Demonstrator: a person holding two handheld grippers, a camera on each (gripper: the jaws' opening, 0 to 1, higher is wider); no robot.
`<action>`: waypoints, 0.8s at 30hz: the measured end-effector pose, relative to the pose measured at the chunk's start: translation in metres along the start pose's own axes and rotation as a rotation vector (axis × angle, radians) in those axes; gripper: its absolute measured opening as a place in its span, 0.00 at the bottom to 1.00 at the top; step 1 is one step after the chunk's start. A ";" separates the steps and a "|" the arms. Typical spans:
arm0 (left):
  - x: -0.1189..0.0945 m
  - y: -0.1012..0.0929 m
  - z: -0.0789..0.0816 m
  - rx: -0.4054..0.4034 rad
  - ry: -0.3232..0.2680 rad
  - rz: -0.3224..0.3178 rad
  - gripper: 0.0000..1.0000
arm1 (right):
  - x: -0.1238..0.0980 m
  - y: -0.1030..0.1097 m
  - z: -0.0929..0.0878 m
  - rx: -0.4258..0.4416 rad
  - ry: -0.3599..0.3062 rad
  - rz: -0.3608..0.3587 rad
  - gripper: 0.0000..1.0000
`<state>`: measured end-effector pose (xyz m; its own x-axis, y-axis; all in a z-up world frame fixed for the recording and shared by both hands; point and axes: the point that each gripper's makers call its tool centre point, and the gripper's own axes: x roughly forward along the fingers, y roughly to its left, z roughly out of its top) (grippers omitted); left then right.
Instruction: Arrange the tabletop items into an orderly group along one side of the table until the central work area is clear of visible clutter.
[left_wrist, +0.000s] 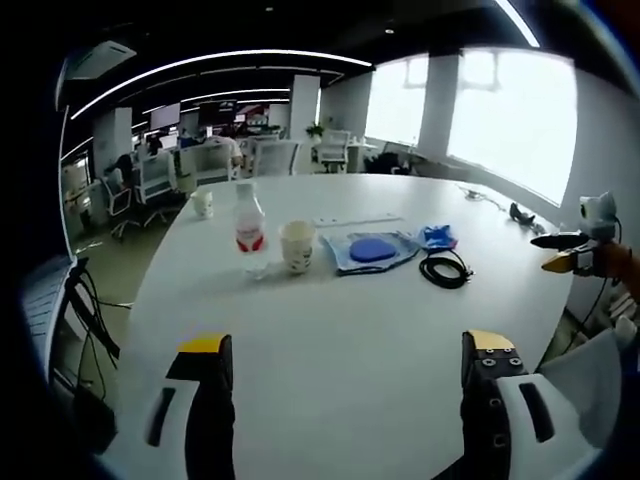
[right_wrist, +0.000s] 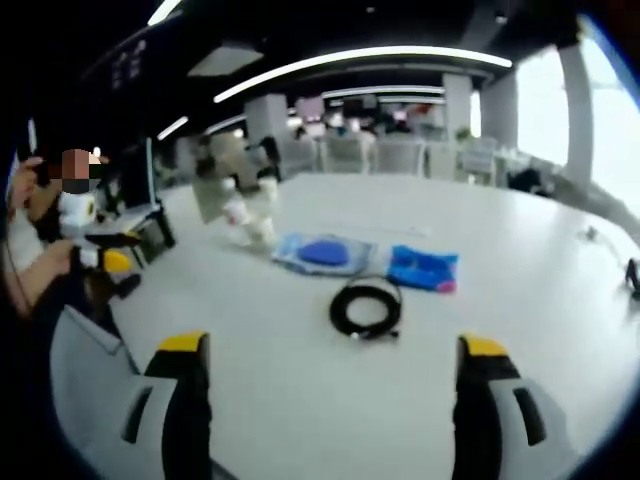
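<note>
- Open-plan office: rows of desks with office chairs (left_wrist: 155, 180) behind the large white tabletop (left_wrist: 340, 330).
- Linear ceiling lights (left_wrist: 215, 62), big windows (left_wrist: 510, 115), seated workers.

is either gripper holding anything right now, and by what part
Nothing is held. The left gripper and right gripper both stand open over bare table, short of the bottle, cup and coiled cable.

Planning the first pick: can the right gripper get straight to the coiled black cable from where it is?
Probably yes. The right gripper is open, and the coiled black cable lies dead ahead on bare table, apart from the blue packet beyond it.
</note>
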<state>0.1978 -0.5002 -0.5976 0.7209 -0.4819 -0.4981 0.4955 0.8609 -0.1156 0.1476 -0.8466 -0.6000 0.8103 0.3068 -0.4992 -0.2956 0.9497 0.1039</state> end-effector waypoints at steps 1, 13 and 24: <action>0.000 0.000 0.000 -0.002 -0.001 0.000 0.94 | 0.000 0.000 0.000 0.000 0.002 0.000 1.00; -0.001 0.001 0.001 -0.009 -0.008 -0.002 0.93 | 0.000 0.002 -0.003 0.012 0.008 -0.007 1.00; -0.002 0.004 -0.001 -0.013 -0.007 0.003 0.93 | 0.001 0.002 -0.002 0.014 0.004 -0.006 1.00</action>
<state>0.1981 -0.4959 -0.5978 0.7259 -0.4807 -0.4920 0.4873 0.8642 -0.1254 0.1475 -0.8447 -0.6019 0.8101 0.3008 -0.5033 -0.2834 0.9523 0.1130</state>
